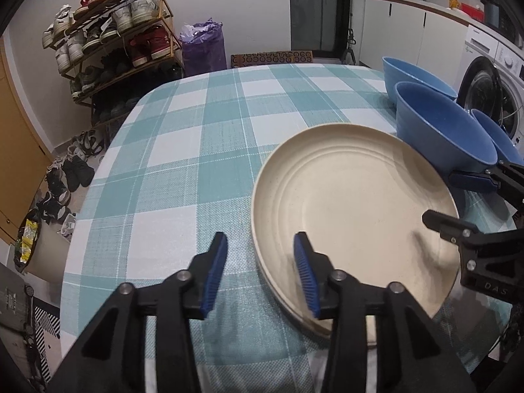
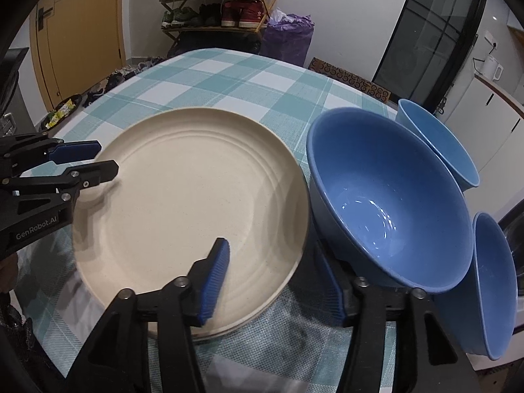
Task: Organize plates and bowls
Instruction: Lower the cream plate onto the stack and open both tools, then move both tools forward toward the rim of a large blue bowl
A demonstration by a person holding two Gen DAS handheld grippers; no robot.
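On the checked tablecloth (image 1: 196, 150) sits a cream plate (image 1: 353, 203); left gripper (image 1: 265, 271) and right gripper (image 2: 278, 281) both straddle its rim, released, three blue bowls (image 2: 389, 203) alongside.

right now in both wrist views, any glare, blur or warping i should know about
Left wrist view: fisheye bends the table edge; the cream plate's near rim is smeared by blur beside the left claw. Right wrist view: white glare spots in the nearest blue bowl; dark claw shadow on the tablecloth; black corners vignette both views.
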